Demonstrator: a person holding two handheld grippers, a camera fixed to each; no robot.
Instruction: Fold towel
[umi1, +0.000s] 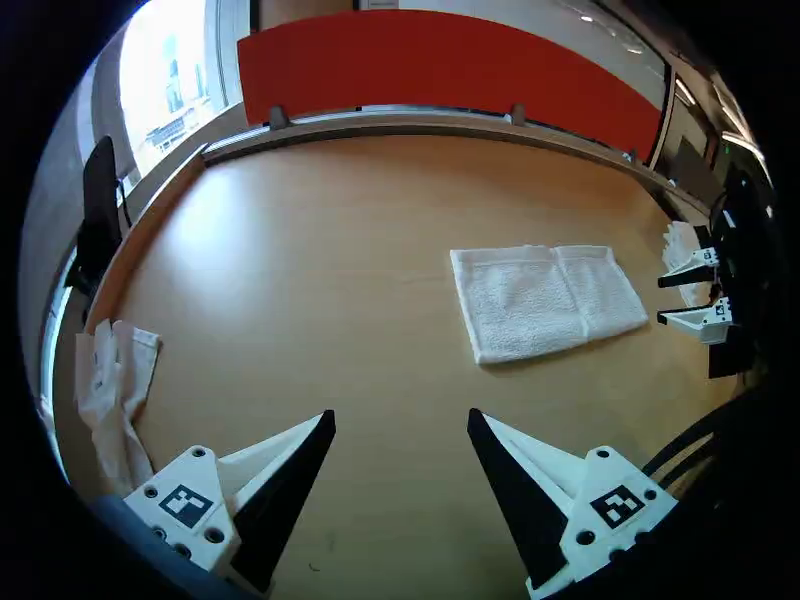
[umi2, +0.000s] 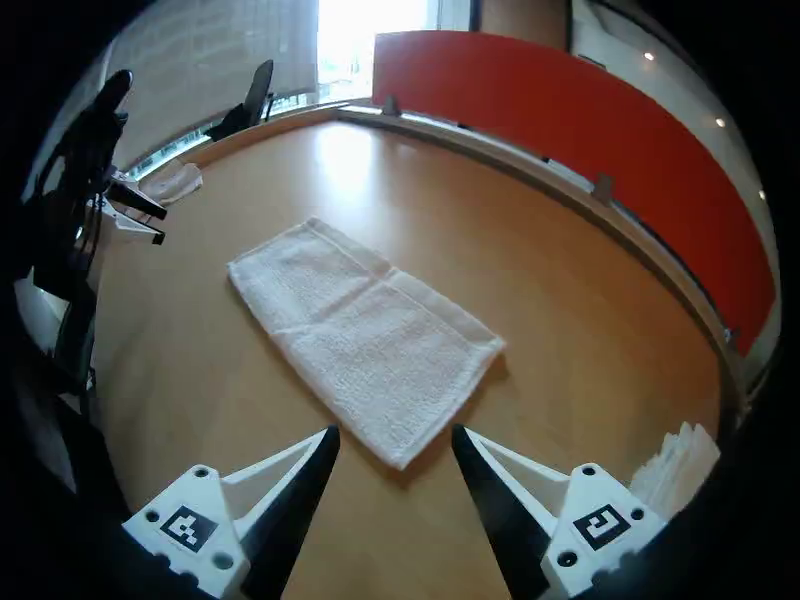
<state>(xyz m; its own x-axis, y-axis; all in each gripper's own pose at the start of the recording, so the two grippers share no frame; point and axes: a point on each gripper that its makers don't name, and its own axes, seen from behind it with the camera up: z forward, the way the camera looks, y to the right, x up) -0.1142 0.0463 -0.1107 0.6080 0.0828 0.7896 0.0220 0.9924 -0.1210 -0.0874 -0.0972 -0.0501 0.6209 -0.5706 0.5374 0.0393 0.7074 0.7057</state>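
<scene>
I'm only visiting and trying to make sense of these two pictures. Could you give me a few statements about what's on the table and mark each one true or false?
1. The white towel lies flat on the wooden table. True.
2. The right gripper is clamped on the towel. False: its fingers stand wide apart and press on nothing.
3. A red panel stands along the table's far edge. True.
4. The left gripper holds a crumpled cloth. False: it is open and empty. The crumpled white cloth lies at the table's edge, off to one side of it.
</scene>
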